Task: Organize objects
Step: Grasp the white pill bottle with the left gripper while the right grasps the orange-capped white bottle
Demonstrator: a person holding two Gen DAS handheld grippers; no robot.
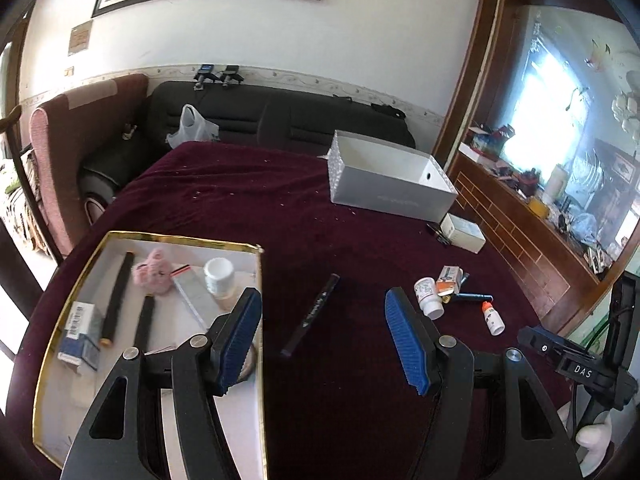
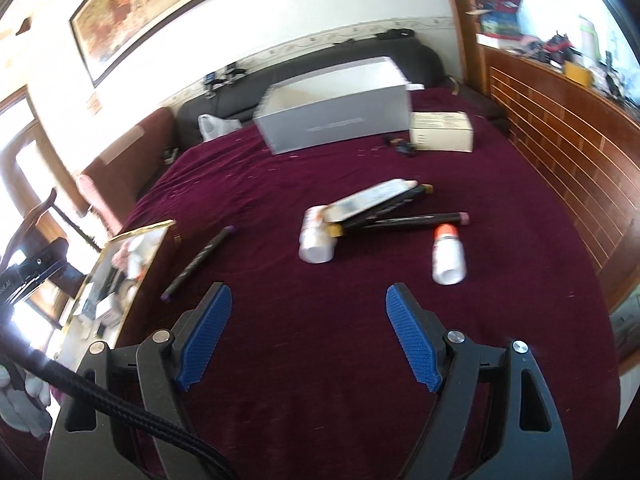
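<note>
Left gripper (image 1: 323, 312): jaws apart with nothing between the blue pads; it hangs over the maroon cloth (image 1: 248, 200), its left finger above the right edge of the tray (image 1: 60, 308).
Right gripper (image 2: 308, 312): jaws wide, nothing between them, bare cloth under them.
Tray: shallow, gold-rimmed, at the near left of the table; it holds two black markers (image 1: 118, 298), a pink plush (image 1: 154, 276), a white jar (image 1: 218, 276), a clear bag and a blue-and-white carton (image 1: 80, 330).
Loose marker (image 1: 311, 315): black, lying on the cloth just right of the tray, apart from it, in line with the gap of the left gripper.
Pile (image 2: 360, 216): right of centre on the cloth, a white bottle (image 2: 316, 244) on its side, a small carton lying across two or three black markers; the right view is blurred, so the count is unsure.
Small bottle (image 2: 448, 256): white with an orange cap, lying near the pile, apart from it.
Grey box (image 1: 384, 178): open-topped, at the far side of the table, nothing seen inside.
White box (image 2: 442, 132): closed, just beside the grey box, a small dark item next to it.
Hands: a white-gloved hand (image 1: 596, 440) holds the right gripper's handle at the lower right of the left view.
</note>
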